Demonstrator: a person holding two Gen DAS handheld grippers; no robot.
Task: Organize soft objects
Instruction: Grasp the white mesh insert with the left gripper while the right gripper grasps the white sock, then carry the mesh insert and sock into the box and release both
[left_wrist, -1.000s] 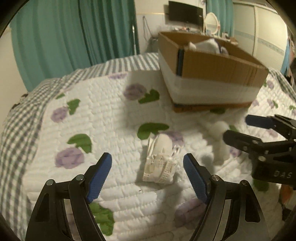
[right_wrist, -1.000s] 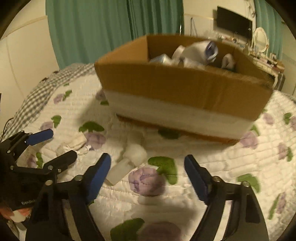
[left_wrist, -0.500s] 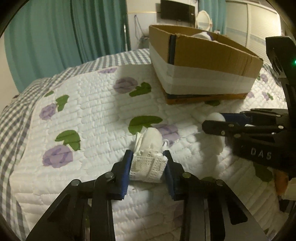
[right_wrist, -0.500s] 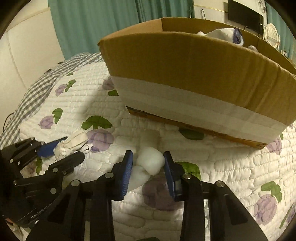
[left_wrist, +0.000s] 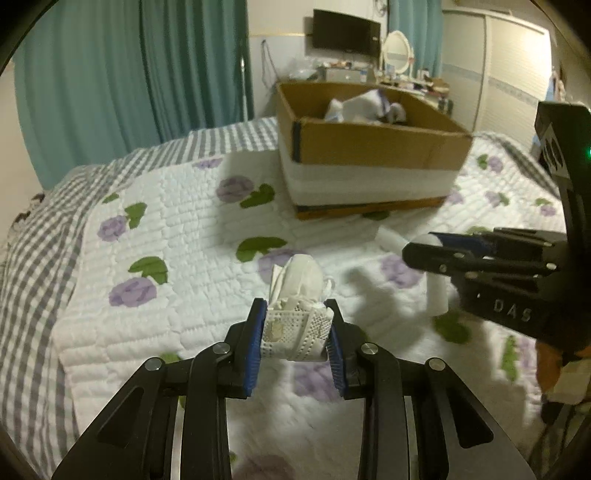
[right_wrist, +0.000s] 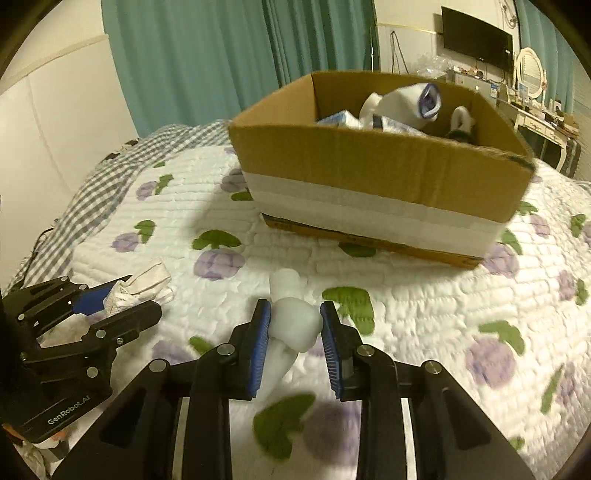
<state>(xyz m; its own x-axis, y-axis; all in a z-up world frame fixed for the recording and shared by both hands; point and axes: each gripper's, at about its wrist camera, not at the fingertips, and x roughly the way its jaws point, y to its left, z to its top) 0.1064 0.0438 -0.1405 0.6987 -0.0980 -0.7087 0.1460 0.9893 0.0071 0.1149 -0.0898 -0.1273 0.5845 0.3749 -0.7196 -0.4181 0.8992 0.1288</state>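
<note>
Quilted cotton, white with purple roses and green leaves: the bedspread (left_wrist: 177, 229), over a grey gingham sheet (left_wrist: 40, 258), is the largest item we list and the working surface; teal curtains (left_wrist: 122, 74), a wall-mounted television (left_wrist: 346, 34) and an oval mirror (left_wrist: 398, 48) lie behind it. Next, the cardboard box (right_wrist: 373, 173), open-topped and banded in white tape, stands on the quilt ahead of both tools; we judge it the collecting bin, since rolled socks and other soft things already lie inside. Then the tools. Our left gripper (left_wrist: 295, 332) is pinching the lacy end of a white mesh sock bundle (left_wrist: 297, 295), the rest trailing forward toward the quilt. Our right gripper (right_wrist: 295, 332) has its blue pads pressed against a white rolled sock (right_wrist: 293, 321), which sticks out ahead of the fingers and droops below them. Each piece is gripped at its near end, we judge, so it hangs free for carrying over the box wall. Both pieces sit short of the box, well apart from it.
</note>
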